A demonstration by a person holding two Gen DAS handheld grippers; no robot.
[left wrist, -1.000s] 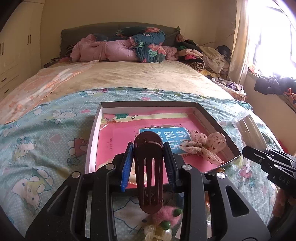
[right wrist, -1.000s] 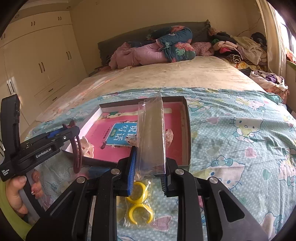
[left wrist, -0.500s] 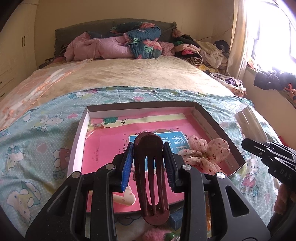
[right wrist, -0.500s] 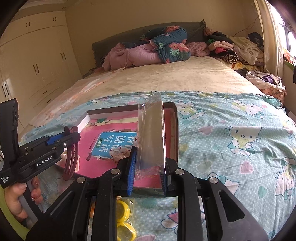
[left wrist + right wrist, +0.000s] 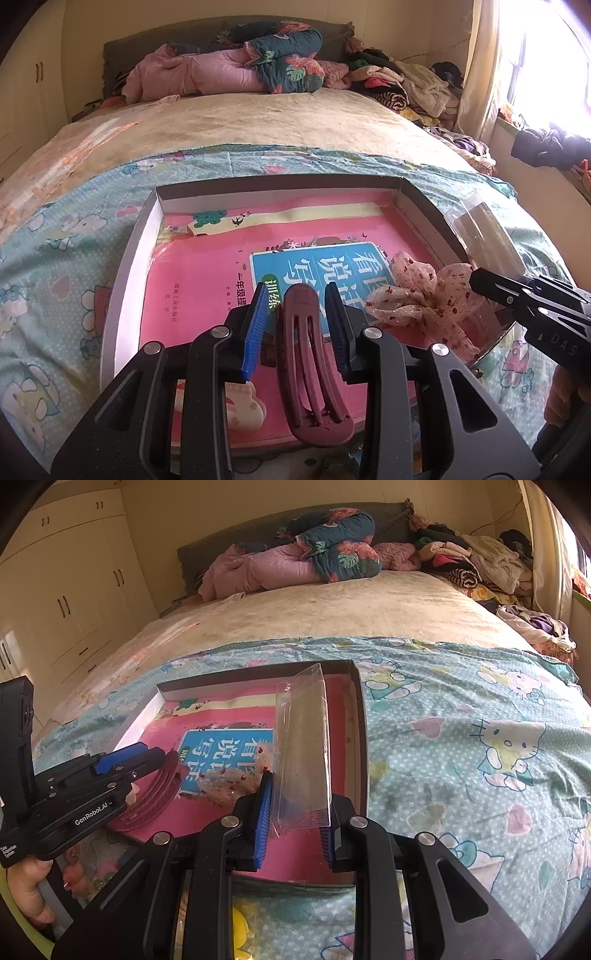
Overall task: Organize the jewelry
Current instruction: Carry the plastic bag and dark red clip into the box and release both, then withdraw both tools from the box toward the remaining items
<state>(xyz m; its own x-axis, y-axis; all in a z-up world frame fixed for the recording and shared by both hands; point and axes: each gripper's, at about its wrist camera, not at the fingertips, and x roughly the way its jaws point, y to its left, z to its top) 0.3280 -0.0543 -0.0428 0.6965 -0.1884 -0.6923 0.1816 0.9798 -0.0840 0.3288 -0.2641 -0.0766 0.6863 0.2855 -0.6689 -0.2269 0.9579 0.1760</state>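
Observation:
My left gripper [image 5: 297,295] is shut on a dark red hair clip [image 5: 310,369] and holds it over the shallow box [image 5: 147,225], which has a pink book [image 5: 207,280] in the bottom. A floral fabric bow [image 5: 424,306] lies in the box at the right. My right gripper [image 5: 299,794] is shut on a clear plastic packet [image 5: 303,746], held upright over the box's right side [image 5: 360,716]. The left gripper [image 5: 155,760] with the clip [image 5: 155,794] shows at the left of the right wrist view.
The box lies on a Hello Kitty sheet [image 5: 461,738] on a bed. Yellow rings in a bag [image 5: 242,930] lie below the right gripper. A pale hair clip [image 5: 240,406] lies in the box near its front. Pillows and clothes [image 5: 258,70] are piled at the headboard.
Both grippers have moved forward over the box with their items. The hair clip now hangs above the book, and the packet is over the box's right part.

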